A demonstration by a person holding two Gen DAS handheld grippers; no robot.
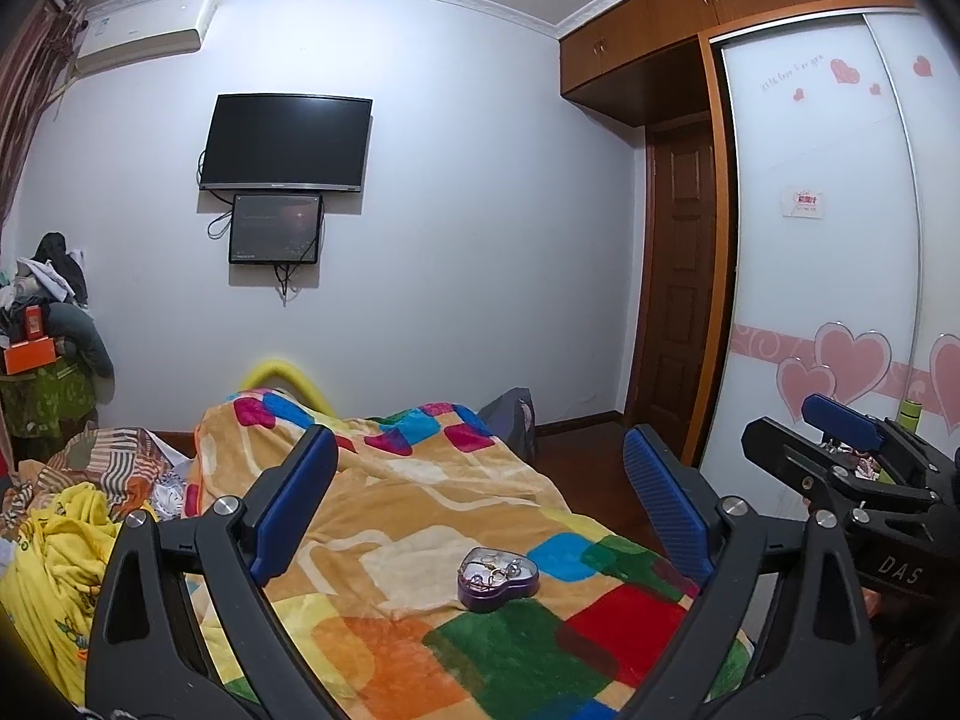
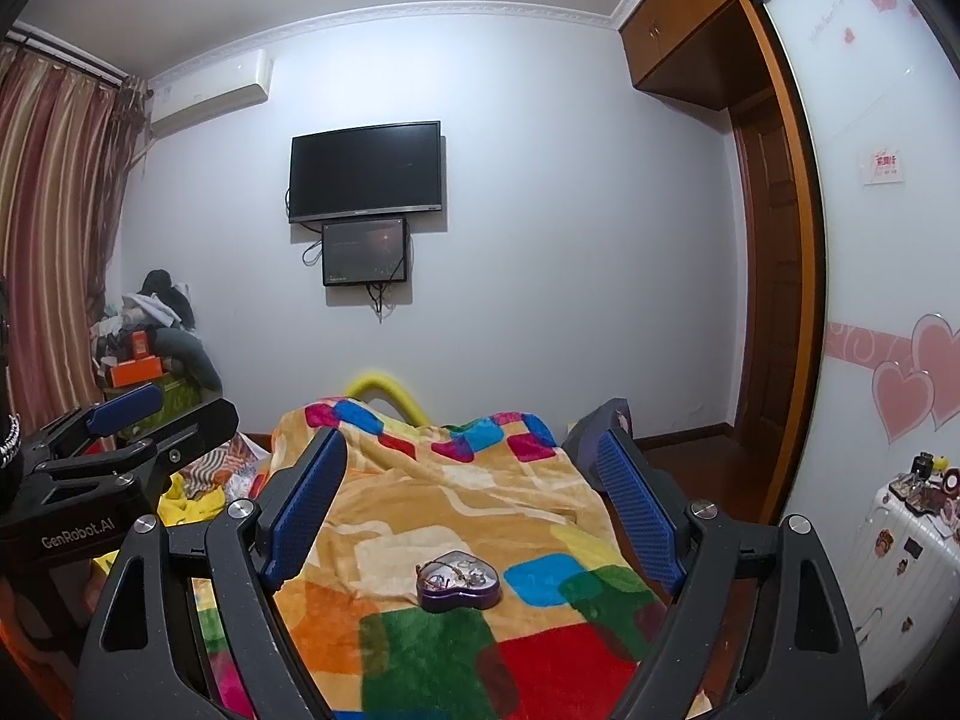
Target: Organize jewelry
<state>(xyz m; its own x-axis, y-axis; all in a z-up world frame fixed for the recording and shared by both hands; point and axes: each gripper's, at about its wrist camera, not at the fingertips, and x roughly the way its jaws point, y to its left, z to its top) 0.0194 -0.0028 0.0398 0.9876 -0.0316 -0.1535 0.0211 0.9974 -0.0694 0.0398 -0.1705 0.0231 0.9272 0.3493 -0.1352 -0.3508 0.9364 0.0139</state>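
Observation:
A purple heart-shaped tin (image 1: 498,578) lies open on the colourful blanket (image 1: 420,516), with small jewelry pieces inside; it also shows in the right wrist view (image 2: 457,580). My left gripper (image 1: 480,498) is open and empty, held above and behind the tin. My right gripper (image 2: 474,504) is open and empty, also above the tin. The right gripper shows at the right of the left wrist view (image 1: 852,450). The left gripper shows at the left of the right wrist view (image 2: 138,420).
The blanket (image 2: 432,492) covers the bed. Yellow and striped cloths (image 1: 66,540) lie at the left. A white suitcase (image 2: 900,546) with small items on top stands at the right by the wardrobe door (image 2: 870,240). A television (image 1: 285,141) hangs on the far wall.

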